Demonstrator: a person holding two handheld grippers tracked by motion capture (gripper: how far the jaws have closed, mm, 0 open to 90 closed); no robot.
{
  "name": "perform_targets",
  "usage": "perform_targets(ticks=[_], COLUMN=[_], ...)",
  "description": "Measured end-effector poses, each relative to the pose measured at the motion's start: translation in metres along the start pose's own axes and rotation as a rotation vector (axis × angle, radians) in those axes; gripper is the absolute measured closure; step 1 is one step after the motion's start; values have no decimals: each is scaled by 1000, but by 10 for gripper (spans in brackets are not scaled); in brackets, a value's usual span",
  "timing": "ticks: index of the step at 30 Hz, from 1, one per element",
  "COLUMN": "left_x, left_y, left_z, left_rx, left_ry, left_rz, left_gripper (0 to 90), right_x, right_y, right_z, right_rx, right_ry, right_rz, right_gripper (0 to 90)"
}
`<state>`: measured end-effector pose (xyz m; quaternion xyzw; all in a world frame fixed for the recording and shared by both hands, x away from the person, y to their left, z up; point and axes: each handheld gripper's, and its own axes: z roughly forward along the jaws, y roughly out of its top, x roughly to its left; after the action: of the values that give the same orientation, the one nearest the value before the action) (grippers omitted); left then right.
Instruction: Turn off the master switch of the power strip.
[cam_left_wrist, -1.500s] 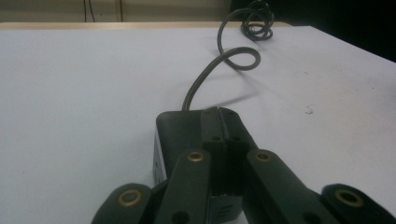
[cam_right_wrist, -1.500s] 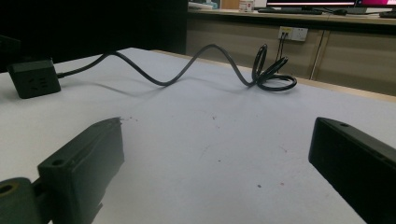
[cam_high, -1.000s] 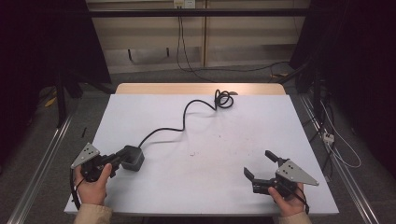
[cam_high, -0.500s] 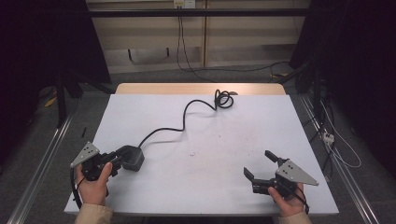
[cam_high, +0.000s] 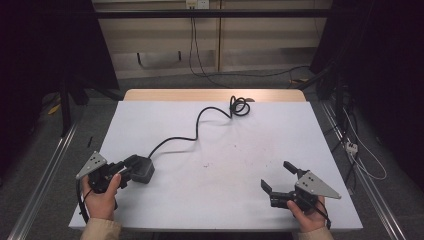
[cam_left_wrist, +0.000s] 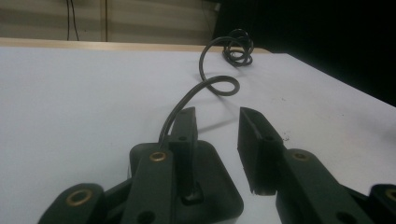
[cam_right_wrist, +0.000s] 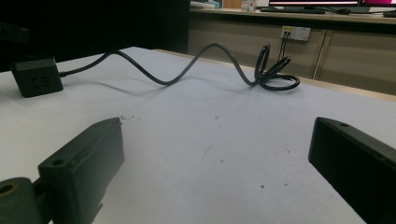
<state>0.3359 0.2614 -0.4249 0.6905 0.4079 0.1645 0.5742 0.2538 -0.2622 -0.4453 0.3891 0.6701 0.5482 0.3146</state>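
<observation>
- Left gripper (cam_high: 131, 165) jaws have just been opening, now partly apart, letting go of the black boxy power adapter w/ cable (cam_high: 141, 169), sitting at the white table's (cam_high: 220, 200) near-left.
- Right gripper (cam_high: 280, 181) idling, jaws wide, empty.

- The power adapter (cam_high: 141, 169) is a black block, and its cable (cam_high: 200, 122) is black as well.
- The table (cam_high: 225, 150) has a plain white top with a few small dark specks; its far edge (cam_high: 215, 95) is light wood.
- The left gripper (cam_high: 126, 168) and the right gripper (cam_high: 278, 178) are black, each topped by a grey three-cornered plate.
- In the left gripper view, brass-coloured rivets (cam_left_wrist: 158, 156) sit in the black jaws.
- The person's sleeves (cam_high: 100, 229) are beige.
</observation>
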Motion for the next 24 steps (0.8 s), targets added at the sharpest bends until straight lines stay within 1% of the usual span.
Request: perform_targets(ticks=[1, 6, 8, 13, 24], left_x=[0, 0, 0, -1, -3], left_y=[0, -1, -1, -1, -1], left_z=[0, 2, 3, 4, 5], left_rx=[2, -8, -9, -12, -21], left_ry=[2, 1, -3, 8, 26], left_rz=[4, -8, -3, 4, 12], left_gripper=[666, 627, 617, 559, 483], right_x=[0, 0, 0, 0, 0], right_y=[0, 0, 0, 0, 0], right_z=[0, 0, 0, 0, 0], right_rx=[-1, 0, 0, 0, 0], right_ry=[-1, -1, -1, -1, 0], right_rz=[1, 3, -1, -1, -1], right_gripper=[30, 30, 30, 30, 30])
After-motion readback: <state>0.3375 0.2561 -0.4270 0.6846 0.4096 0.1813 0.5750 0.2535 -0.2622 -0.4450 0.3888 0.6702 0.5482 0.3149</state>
